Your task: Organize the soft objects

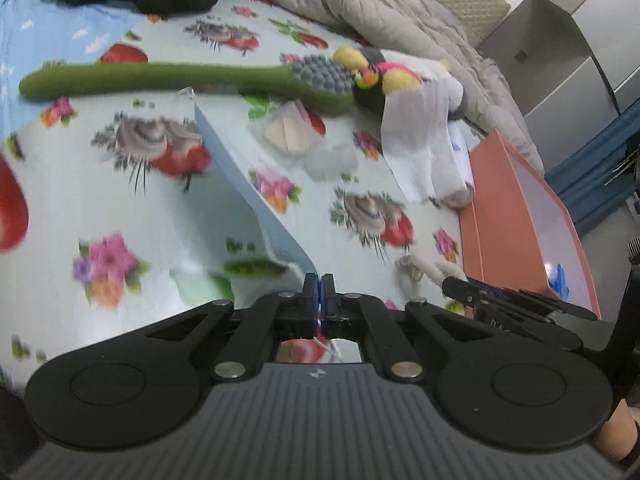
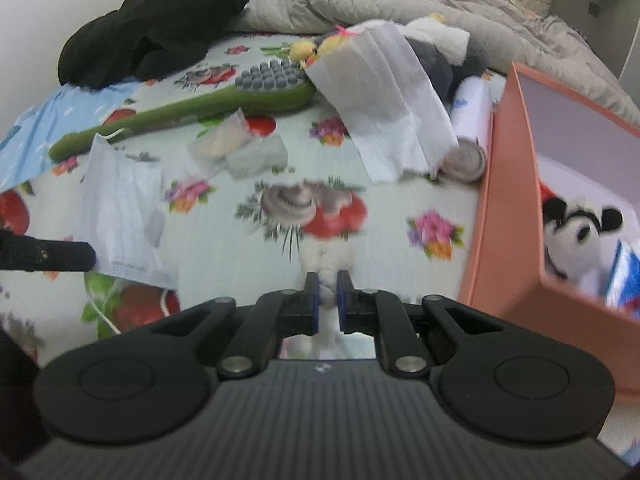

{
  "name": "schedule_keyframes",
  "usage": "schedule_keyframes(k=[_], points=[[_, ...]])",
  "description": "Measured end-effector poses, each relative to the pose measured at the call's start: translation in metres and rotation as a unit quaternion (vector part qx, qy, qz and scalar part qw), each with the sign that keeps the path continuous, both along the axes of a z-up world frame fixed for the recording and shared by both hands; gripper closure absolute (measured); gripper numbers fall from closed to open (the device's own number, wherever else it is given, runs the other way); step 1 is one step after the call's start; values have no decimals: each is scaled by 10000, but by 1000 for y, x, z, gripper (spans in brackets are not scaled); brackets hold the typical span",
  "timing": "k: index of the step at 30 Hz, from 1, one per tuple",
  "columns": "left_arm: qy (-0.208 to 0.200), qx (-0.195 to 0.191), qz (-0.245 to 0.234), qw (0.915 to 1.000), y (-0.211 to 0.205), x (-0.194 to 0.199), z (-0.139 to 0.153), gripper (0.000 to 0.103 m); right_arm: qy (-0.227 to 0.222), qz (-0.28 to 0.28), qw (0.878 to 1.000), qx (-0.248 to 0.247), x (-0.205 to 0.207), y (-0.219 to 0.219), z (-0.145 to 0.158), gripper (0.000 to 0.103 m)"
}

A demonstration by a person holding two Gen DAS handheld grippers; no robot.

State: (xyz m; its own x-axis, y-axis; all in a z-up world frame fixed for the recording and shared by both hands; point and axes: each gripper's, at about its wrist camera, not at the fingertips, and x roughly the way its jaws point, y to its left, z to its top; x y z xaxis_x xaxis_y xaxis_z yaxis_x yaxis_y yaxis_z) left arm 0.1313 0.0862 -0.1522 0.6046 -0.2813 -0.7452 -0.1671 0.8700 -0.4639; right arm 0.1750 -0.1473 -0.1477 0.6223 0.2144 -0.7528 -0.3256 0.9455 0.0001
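A pale blue face mask [image 1: 256, 184] is pinched at its edge by the left gripper [image 1: 319, 292] and held up above the floral bedsheet [image 1: 132, 216]. A white braided rope [image 2: 327, 264] is clamped in the right gripper [image 2: 327, 294], just beside the orange box [image 2: 504, 216].

Almost nothing legible. In the left wrist view, the body of the other hand-held gripper [image 1: 508, 298], just beside the orange box [image 1: 496, 216], bears faint pale letters that look like "DAS"; blur leaves them uncertain. No other text or numbers can be read.
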Motion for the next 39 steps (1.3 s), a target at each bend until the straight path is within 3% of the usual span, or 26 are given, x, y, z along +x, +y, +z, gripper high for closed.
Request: schedule_keyframes(k=[7, 13, 14, 15, 16, 18, 21, 23, 30, 33, 37, 39], points=[[319, 159, 97, 9993, -5, -25, -14, 101, 329, -52, 9994, 133, -30, -13, -15, 91], [540, 286, 316, 9976, 2, -30, -21, 98, 504, -34, 9982, 319, -29, -16, -20, 85], [569, 299, 349, 9973, 2, -30, -21, 95, 511, -31, 9981, 329, -29, -17, -20, 80], [599, 313, 383, 9970, 3, -30, -21, 83, 509, -45, 9981, 348, -28, -17, -20, 75], [628, 325, 417, 9966, 3, -30, -21, 62, 502, -55, 9981, 363, -28, -18, -20, 67], [605, 400, 509, 9961, 3, -31, -19, 47, 493, -43, 9980, 391, -26, -19, -21, 63], [590, 447, 588, 9955, 3, -28, -18, 35, 543, -86, 9978, 368, -21, -20, -25, 51], [597, 419, 666, 9951, 4, -23, -19, 34, 541, -130, 9978, 364, -18, -21, -28, 40], [671, 712, 727, 9925, -4, -1, -29, 26, 340, 20, 9993, 150, -4, -15, -39, 41], [677, 795, 739, 9918, -7, 10, -33, 23, 300, 155, 9994, 87, -1, -9, -43, 51], [709, 1019, 730, 9896, -14, 24, -39, 21, 188, 293, 9994, -16, 1, -4, -42, 83], [714, 1090, 706, 9890, -17, 29, -41, 21, 180, 306, 9994, -31, 2, -4, -41, 84]])
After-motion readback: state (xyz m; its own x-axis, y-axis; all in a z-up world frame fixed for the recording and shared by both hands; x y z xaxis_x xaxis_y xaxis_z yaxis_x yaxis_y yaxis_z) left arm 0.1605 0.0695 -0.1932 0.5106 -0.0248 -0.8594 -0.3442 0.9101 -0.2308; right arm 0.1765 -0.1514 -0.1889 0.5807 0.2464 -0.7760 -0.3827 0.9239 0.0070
